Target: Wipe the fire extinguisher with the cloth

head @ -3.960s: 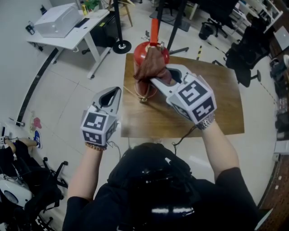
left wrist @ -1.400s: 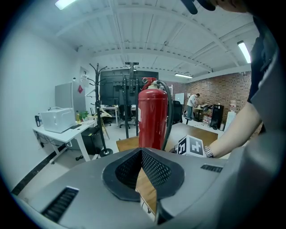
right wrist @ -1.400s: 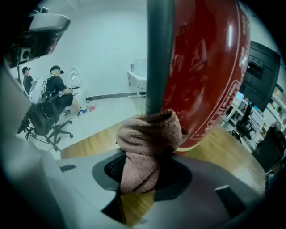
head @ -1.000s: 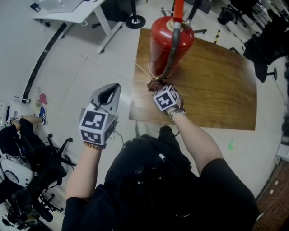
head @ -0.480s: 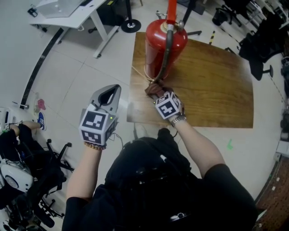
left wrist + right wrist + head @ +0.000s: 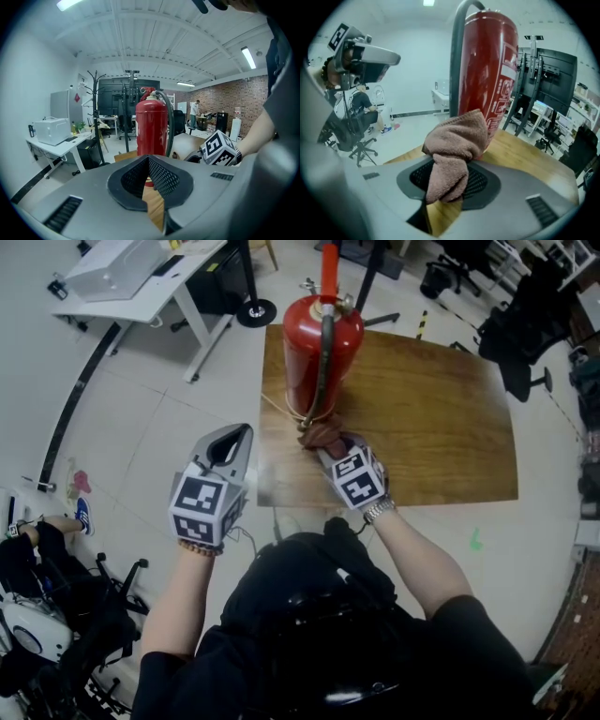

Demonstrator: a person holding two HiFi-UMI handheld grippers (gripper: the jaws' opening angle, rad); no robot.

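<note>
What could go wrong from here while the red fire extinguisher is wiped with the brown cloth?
1. The tall red fire extinguisher stands close to the edge of the wooden table; the shut left gripper does not steady it, so a hard push might tip it.
2. The brown terry cloth, bunched in the right gripper, might snag on the black hose beside it.

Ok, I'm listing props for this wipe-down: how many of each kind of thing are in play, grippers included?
Fire extinguisher: 1
Cloth: 1
Wooden board: 1
Grippers: 2 (left gripper, right gripper)
Total: 5
</note>
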